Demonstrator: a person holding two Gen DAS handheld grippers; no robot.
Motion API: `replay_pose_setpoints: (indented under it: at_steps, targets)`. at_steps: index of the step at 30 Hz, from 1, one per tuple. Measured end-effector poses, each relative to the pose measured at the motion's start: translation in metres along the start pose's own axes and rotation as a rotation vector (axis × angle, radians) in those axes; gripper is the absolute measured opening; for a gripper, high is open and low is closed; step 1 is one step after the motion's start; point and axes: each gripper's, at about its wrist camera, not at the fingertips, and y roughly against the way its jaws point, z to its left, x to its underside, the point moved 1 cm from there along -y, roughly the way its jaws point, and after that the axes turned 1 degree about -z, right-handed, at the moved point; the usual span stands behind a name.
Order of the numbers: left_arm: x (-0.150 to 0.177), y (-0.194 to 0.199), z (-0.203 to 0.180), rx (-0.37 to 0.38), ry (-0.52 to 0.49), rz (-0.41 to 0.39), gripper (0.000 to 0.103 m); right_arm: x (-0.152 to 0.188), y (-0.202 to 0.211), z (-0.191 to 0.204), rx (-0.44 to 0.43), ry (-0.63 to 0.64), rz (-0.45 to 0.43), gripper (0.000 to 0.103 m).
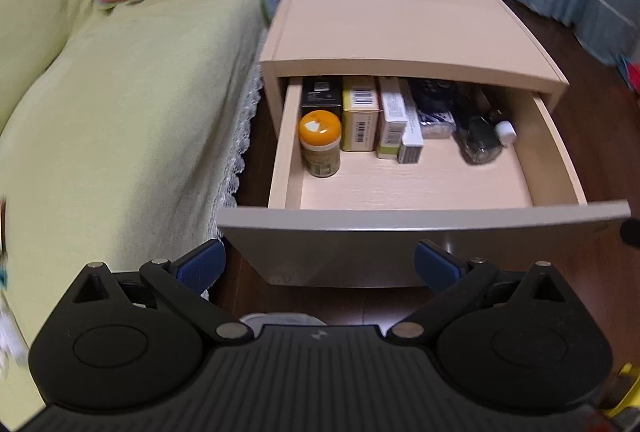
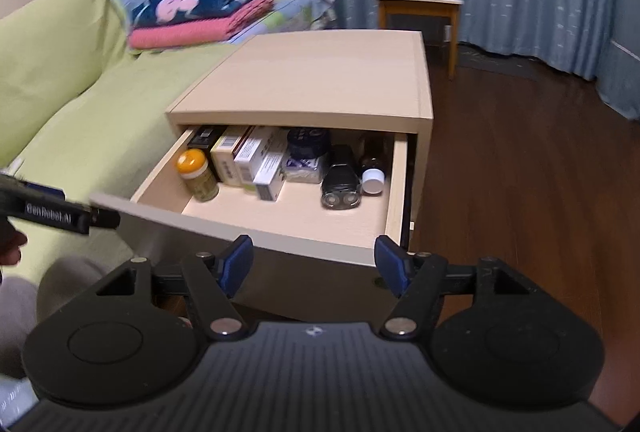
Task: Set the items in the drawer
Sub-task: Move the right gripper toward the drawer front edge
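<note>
1. Pale wood drawer (image 1: 416, 184), pulled out of a nightstand (image 1: 400, 28), lies just ahead of both claws; its front panel sits between and just beyond the fingertips.
2. Left claw (image 1: 320, 264) is spread wide and empty; right claw (image 2: 314, 264) is likewise spread, gripping nothing.
3. Inside, along the back: an orange-lidded jar (image 1: 320, 144) far left, a black box (image 1: 320, 92) behind it, a yellow box (image 1: 360, 120), white boxes (image 1: 400, 128), a dark tin (image 2: 308, 144) on a packet, and a brown bottle (image 2: 374, 168) with a white cap at right.
4. The right view shows a black shaver (image 2: 340, 184), two round heads facing forward; the left view blurs it.
5. The right view also catches the left claw's arm and part of a hand (image 2: 10, 248) at far left.
</note>
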Motion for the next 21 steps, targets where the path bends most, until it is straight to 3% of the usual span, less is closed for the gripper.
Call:
replay_pose_setpoints:
  at_steps: [5,8,21]
  targets:
    - [0.008,0.000,0.004,-0.072,0.051,0.022,0.101,-0.016,-0.015,-0.010,-0.054,0.085,-0.021,0.070]
    - [0.012,-0.003,0.011,-0.087,0.063,0.044,0.101,-0.013,-0.025,-0.010,-0.064,0.071,-0.008,0.071]
    - [0.008,-0.032,0.035,-0.040,-0.055,0.027,0.101,0.006,-0.030,-0.036,0.068,0.025,0.042,0.072]
